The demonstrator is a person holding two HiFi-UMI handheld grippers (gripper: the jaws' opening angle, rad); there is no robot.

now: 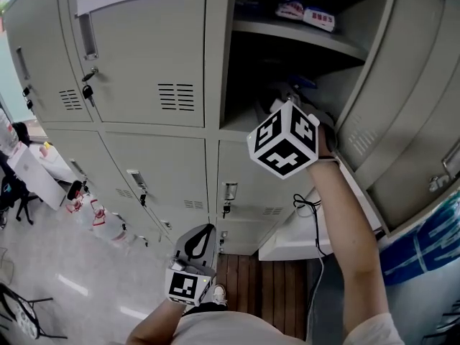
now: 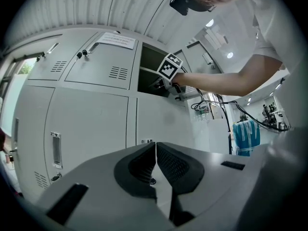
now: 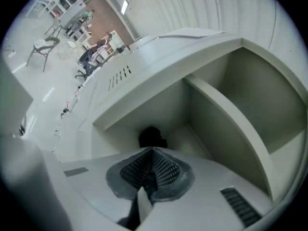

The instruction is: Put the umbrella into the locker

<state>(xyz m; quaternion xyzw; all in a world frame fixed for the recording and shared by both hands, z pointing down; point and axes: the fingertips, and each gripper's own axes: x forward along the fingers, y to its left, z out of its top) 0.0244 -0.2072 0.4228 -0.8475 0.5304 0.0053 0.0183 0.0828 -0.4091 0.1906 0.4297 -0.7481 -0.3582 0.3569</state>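
Observation:
The umbrella (image 3: 151, 137) is a dark bundle lying at the back of the open locker compartment (image 3: 216, 143), just beyond my right gripper (image 3: 152, 149). That gripper's jaws are shut with nothing between them. In the head view its marker cube (image 1: 285, 139) sits at the compartment's mouth and hides the jaws; the dark umbrella (image 1: 277, 98) shows behind it. My left gripper (image 1: 207, 228) hangs low in front of the bottom lockers, away from the umbrella. Its jaws (image 2: 156, 144) are shut and empty, pointing level at a closed locker door.
The compartment's door (image 1: 392, 113) stands swung open to the right. A shelf (image 1: 302, 38) above carries red and white packs (image 1: 307, 14). Keys (image 1: 88, 92) hang from a closed door at upper left. A white cable (image 1: 309, 208) dangles by a white table's edge.

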